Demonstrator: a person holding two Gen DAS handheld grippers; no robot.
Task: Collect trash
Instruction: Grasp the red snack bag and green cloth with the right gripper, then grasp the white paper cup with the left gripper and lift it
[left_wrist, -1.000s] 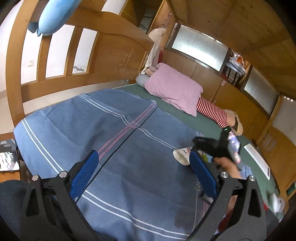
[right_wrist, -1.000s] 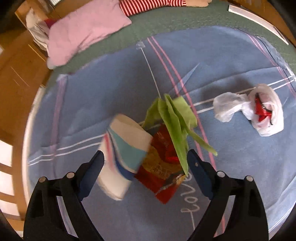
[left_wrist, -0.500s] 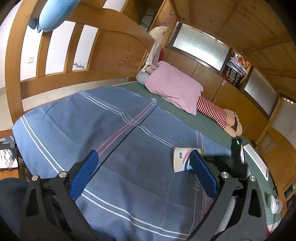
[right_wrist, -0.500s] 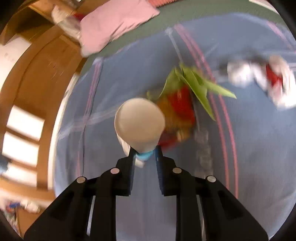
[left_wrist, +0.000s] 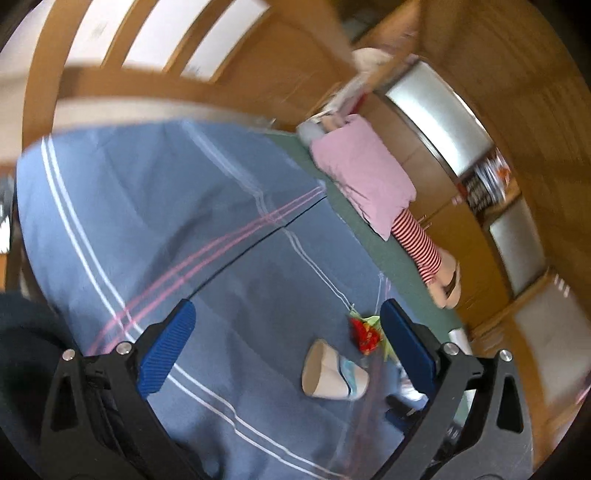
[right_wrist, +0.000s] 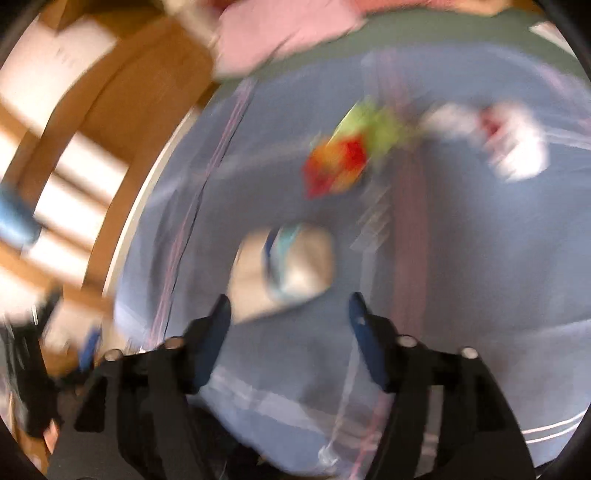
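Observation:
A white paper cup (left_wrist: 334, 374) with a blue-green band lies on its side on the blue bedspread (left_wrist: 166, 221); it also shows blurred in the right wrist view (right_wrist: 284, 269). A red and yellow snack wrapper (left_wrist: 365, 334) with green paper (right_wrist: 373, 125) lies just beyond it. A white plastic bag (right_wrist: 517, 147) with something red inside lies further right. My left gripper (left_wrist: 288, 350) is open and empty above the spread. My right gripper (right_wrist: 290, 325) is open just behind the cup, not holding it.
A pink pillow (left_wrist: 364, 184) and a striped doll (left_wrist: 421, 247) lie on the green sheet at the far side. The wooden bed frame (left_wrist: 184, 85) curves along the left. Wooden cabinets (left_wrist: 461, 229) stand behind the bed.
My right gripper was shut on the cup half a second ago; it has opened and the cup now lies on the spread. Both cameras have swung, with heavy blur.

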